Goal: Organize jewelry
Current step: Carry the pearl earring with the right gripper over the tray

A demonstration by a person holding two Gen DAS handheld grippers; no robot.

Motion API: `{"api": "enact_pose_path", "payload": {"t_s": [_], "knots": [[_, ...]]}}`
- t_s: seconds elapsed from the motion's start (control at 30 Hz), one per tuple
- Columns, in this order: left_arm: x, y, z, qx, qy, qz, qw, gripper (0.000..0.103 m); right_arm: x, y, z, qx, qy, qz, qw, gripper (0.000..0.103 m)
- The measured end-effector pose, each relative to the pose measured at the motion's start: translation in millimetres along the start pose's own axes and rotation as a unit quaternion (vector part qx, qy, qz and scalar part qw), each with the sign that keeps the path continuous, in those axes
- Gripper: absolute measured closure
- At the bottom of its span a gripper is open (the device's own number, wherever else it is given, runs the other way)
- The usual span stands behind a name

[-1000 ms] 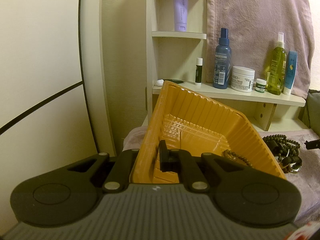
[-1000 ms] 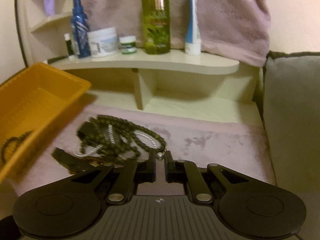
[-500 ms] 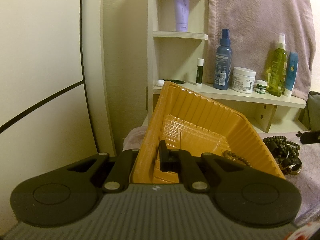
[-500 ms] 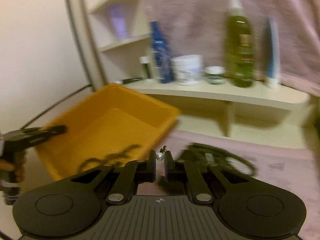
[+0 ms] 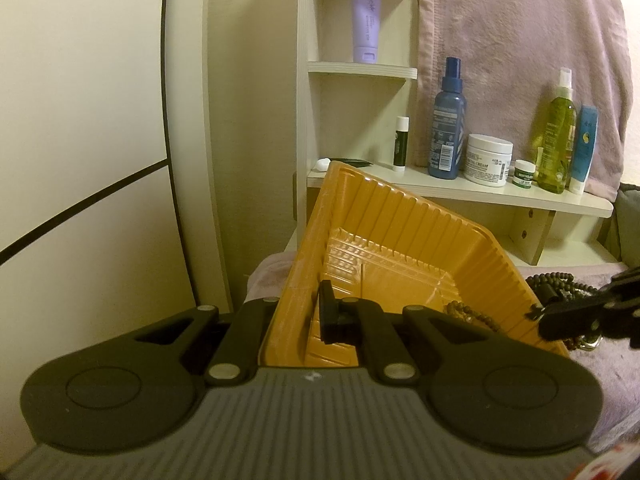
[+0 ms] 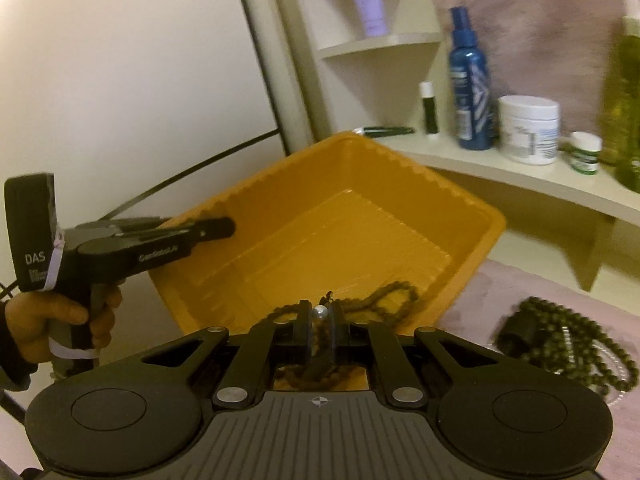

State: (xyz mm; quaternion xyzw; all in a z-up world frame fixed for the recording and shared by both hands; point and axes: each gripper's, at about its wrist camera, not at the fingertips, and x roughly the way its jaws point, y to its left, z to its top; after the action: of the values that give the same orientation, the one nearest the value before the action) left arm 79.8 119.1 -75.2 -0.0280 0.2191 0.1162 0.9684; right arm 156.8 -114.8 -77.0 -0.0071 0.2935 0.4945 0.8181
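My left gripper [image 5: 305,314] is shut on the near left wall of a ribbed orange tray [image 5: 400,232], which it holds tilted. In the right wrist view the same gripper [image 6: 224,229] clamps the tray's [image 6: 460,200] left rim, with a hand [image 6: 60,316] on its grip. My right gripper [image 6: 320,316] is shut on a small pearl piece [image 6: 320,312] just above the tray's near edge. A brown bead bracelet [image 6: 384,298] lies inside the tray. A pile of dark green bead necklaces [image 6: 568,336] lies on the pink cloth to the right.
A cream shelf [image 5: 460,192] behind the tray carries a blue spray bottle [image 5: 447,128], a white jar [image 5: 489,160], a green bottle [image 5: 556,136] and small tubes. A pink towel [image 5: 520,40] hangs above. A pale wall panel [image 5: 80,120] is on the left.
My right gripper has swung left with the pearl piece, from over the green bead pile to the tray's near edge. The left gripper and the tray have stayed put.
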Motion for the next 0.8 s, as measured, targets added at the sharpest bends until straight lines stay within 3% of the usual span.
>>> {"api": "enact_pose_path", "payload": {"t_s": [0.8], "knots": [[1.7,-3.4,1.5,0.01,0.005,0.016,0.9998,0.093,20.1,5.3,-2.4,-0.003,0.027,-0.001,1.0,0.095]]}}
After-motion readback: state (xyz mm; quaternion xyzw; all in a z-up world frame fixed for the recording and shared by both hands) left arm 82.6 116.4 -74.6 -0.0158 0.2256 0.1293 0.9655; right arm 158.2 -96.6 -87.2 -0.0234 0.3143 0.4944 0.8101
